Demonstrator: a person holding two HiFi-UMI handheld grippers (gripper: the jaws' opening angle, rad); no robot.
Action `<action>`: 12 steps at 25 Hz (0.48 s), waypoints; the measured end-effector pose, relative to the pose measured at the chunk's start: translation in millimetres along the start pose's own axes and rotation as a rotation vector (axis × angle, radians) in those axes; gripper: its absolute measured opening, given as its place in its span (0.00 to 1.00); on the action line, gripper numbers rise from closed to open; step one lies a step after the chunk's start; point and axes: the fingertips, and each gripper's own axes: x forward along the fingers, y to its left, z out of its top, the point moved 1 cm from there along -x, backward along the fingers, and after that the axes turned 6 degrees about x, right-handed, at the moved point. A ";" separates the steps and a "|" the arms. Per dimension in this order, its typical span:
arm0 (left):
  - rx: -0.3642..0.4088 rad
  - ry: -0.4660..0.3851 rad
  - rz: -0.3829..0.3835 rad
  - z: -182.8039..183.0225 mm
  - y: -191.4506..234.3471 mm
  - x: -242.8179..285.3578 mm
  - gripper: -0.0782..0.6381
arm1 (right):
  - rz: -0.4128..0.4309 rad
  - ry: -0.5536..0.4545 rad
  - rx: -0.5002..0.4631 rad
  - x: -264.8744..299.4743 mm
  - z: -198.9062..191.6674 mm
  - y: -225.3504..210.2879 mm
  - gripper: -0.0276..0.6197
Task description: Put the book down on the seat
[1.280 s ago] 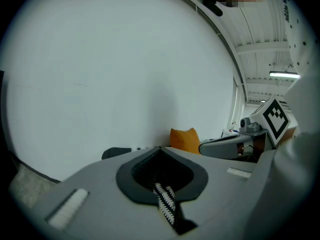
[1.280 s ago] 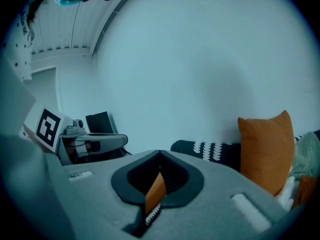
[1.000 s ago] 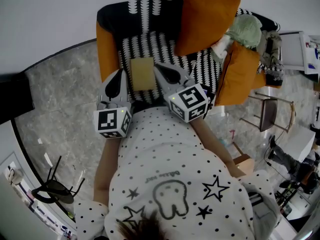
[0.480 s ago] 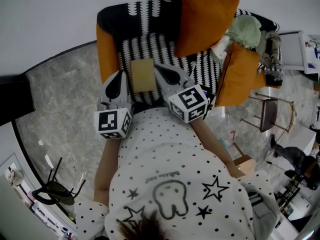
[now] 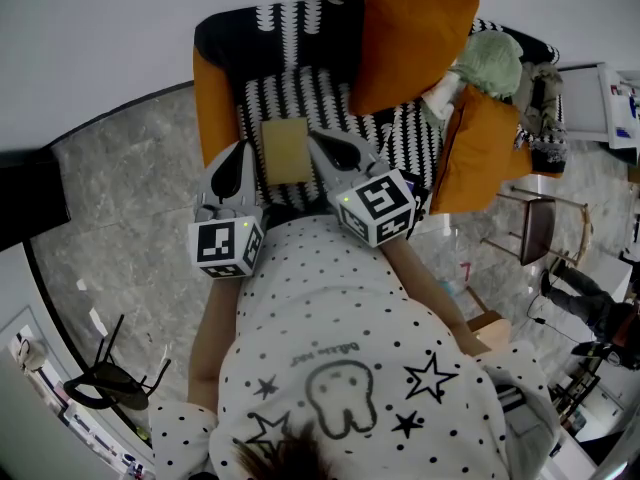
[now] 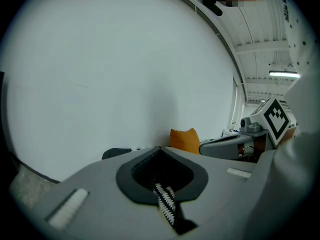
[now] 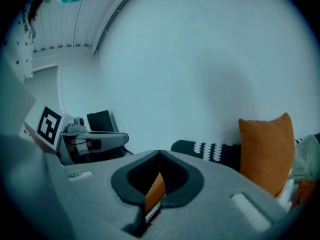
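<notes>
In the head view a tan book (image 5: 285, 148) lies flat on the black-and-white striped seat (image 5: 300, 93) of an armchair. On the book's left my left gripper (image 5: 240, 151) is shut and holds nothing. My right gripper (image 5: 313, 135) is just off the book's right edge, also shut and empty. Neither grips the book. In the left gripper view the jaws (image 6: 160, 149) meet, and striped fabric shows through the gap behind them. The right gripper view shows its jaws (image 7: 160, 153) closed too, with orange and striped fabric behind.
An orange cushion (image 5: 410, 43) leans on the chair back and another (image 5: 480, 148) lies at the right, with a pale green soft thing (image 5: 490, 63) between them. The chair's left arm (image 5: 213, 98) is orange. A small stool (image 5: 535, 228) stands right, on grey stone floor.
</notes>
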 end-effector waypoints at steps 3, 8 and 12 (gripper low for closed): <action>0.000 0.000 0.001 0.1 0.0 -0.4 0.11 | -0.001 0.001 0.000 -0.3 -0.1 0.0 0.04; 0.002 -0.001 0.002 -0.1 -0.8 -0.5 0.11 | 0.001 0.000 -0.001 -0.9 -0.3 -0.2 0.04; 0.000 0.001 0.002 0.0 -0.2 -0.2 0.11 | 0.002 0.004 -0.001 -0.3 0.0 0.2 0.04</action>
